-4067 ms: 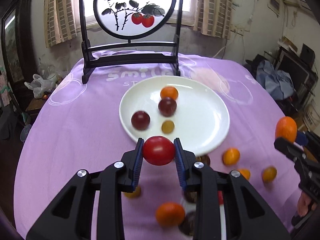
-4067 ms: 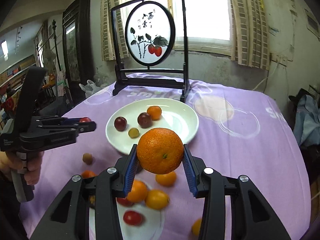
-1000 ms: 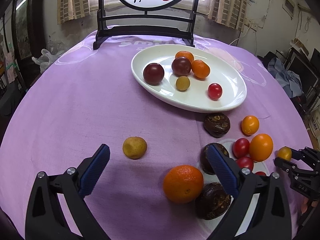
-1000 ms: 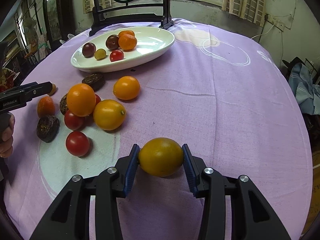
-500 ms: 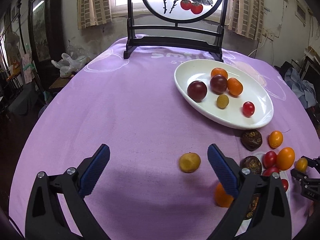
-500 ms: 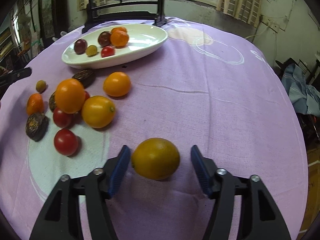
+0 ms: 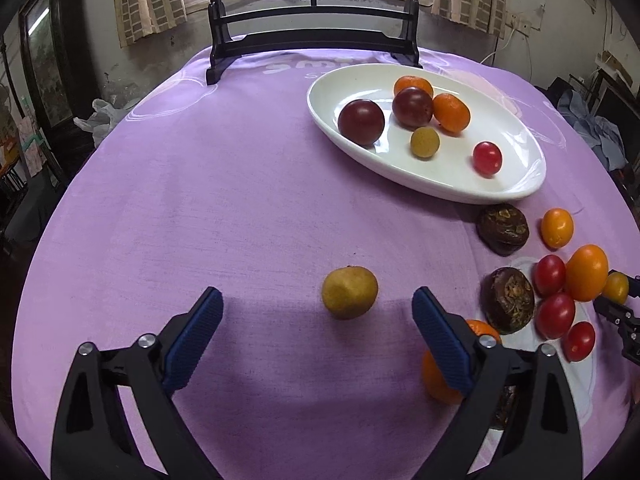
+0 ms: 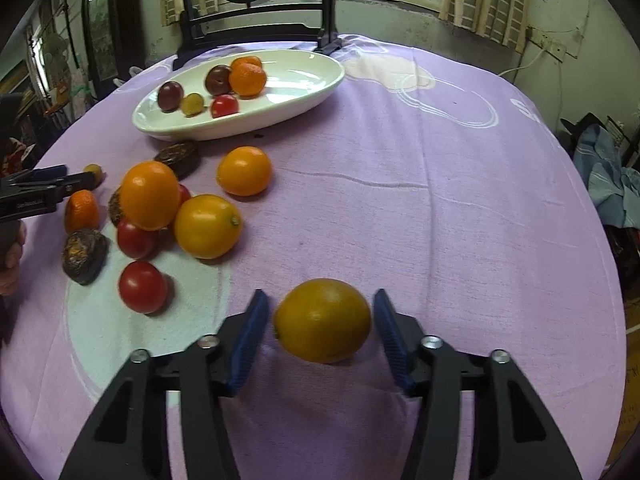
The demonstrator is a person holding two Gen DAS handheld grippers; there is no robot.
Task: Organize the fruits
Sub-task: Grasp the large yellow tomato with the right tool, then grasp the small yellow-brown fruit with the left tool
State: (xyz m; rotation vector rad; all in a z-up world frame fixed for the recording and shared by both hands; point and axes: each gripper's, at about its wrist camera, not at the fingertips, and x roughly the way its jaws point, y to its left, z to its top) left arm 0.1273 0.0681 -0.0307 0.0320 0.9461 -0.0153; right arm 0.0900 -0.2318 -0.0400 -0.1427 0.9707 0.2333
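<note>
Between right tool (image 8: 320, 320), fruit (image 8: 322, 320) crosswise

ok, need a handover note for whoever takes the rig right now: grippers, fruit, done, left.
Left gripper: closing, nothing gripped; small yellow fruit lies on the cloth just ahead of its fingers.
Right gripper: closing around a yellow-orange fruit, slight gaps at both pads.
Done: six fruits in the white plate.
Left: those two, plus the loose pile on the purple cloth.
</note>
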